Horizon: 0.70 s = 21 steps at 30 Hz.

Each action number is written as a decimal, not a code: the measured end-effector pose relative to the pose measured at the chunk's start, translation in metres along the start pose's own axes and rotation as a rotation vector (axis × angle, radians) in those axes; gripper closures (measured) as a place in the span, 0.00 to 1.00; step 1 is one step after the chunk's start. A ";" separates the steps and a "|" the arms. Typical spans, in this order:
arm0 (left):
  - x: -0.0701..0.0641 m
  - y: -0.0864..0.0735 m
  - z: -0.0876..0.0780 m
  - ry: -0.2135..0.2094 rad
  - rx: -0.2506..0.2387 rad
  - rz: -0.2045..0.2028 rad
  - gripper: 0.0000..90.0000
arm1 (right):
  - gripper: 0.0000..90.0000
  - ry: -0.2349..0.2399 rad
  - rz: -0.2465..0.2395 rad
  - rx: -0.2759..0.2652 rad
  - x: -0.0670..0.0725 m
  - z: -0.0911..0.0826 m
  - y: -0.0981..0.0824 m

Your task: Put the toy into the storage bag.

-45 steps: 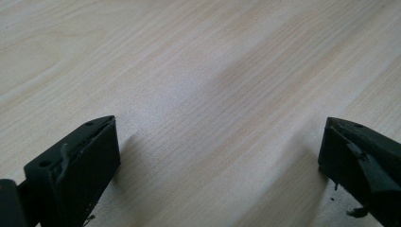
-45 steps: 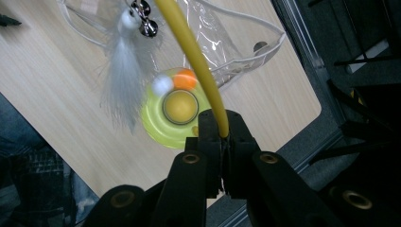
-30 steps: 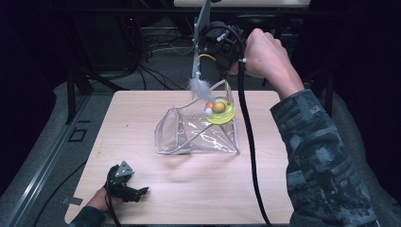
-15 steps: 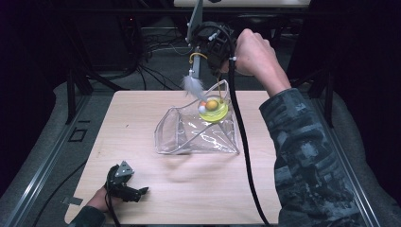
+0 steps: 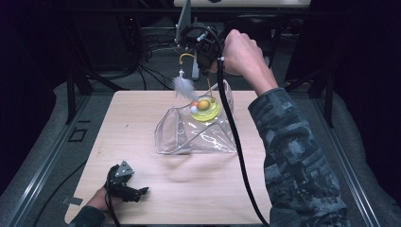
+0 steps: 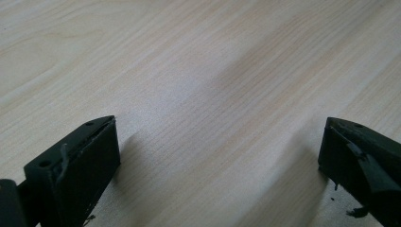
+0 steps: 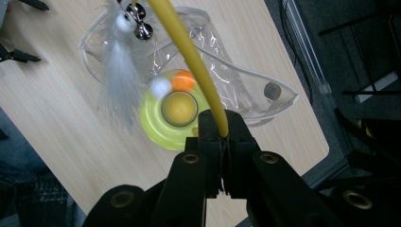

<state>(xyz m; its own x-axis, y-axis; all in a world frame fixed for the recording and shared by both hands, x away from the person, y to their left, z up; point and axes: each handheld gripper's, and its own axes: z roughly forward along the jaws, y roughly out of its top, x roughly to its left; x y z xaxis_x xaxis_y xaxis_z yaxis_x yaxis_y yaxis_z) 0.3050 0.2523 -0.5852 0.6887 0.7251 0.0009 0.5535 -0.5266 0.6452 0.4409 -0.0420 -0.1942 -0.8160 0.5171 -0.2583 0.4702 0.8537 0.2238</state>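
The right gripper (image 7: 222, 137) is clamped tight on a thin yellow wand (image 7: 189, 52), its two black jaws pinching the lower end of the stick. From there the wand runs up and away to a white feather (image 7: 120, 75) and small silver bells (image 7: 139, 26) that dangle at its tip (the feather is blurred). In the high view the same gripper (image 5: 204, 71) is held high over the far edge of the bench (image 5: 142, 118), the right hand (image 5: 243, 49) gripping it from the right, the camouflage sleeve (image 5: 293, 151) stretching back toward the near right, a black cable (image 5: 236, 142) trailing down.

Below it a yellow round toy (image 5: 205, 108) with an orange ball, and small white and orange balls beside that, sits at the far end of a clear plastic bag (image 5: 198, 137) lying mid-bench.

The left gripper (image 5: 126, 187) rests at the near left of the bench, jaws wide apart over bare wood and holding nothing.
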 end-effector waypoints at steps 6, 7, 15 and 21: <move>0.000 0.000 0.000 0.000 -0.001 -0.001 0.00 | 0.98 0.013 -0.007 -0.009 0.001 0.008 0.006; 0.000 0.000 0.000 0.000 -0.002 -0.001 0.00 | 0.98 0.014 -0.004 -0.010 0.001 0.009 0.007; 0.000 0.000 0.000 -0.003 -0.001 0.001 0.00 | 0.98 0.041 -0.006 0.018 0.002 0.029 0.012; 0.000 0.000 0.000 -0.004 -0.001 0.001 0.00 | 0.98 0.051 -0.002 0.029 0.002 0.043 0.013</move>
<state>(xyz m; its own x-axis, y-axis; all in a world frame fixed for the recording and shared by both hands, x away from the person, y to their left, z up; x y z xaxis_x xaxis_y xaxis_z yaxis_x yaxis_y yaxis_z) 0.3053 0.2523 -0.5854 0.6913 0.7225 -0.0014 0.5522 -0.5271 0.6459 0.4605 -0.0270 -0.2324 -0.8326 0.5124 -0.2104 0.4776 0.8565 0.1958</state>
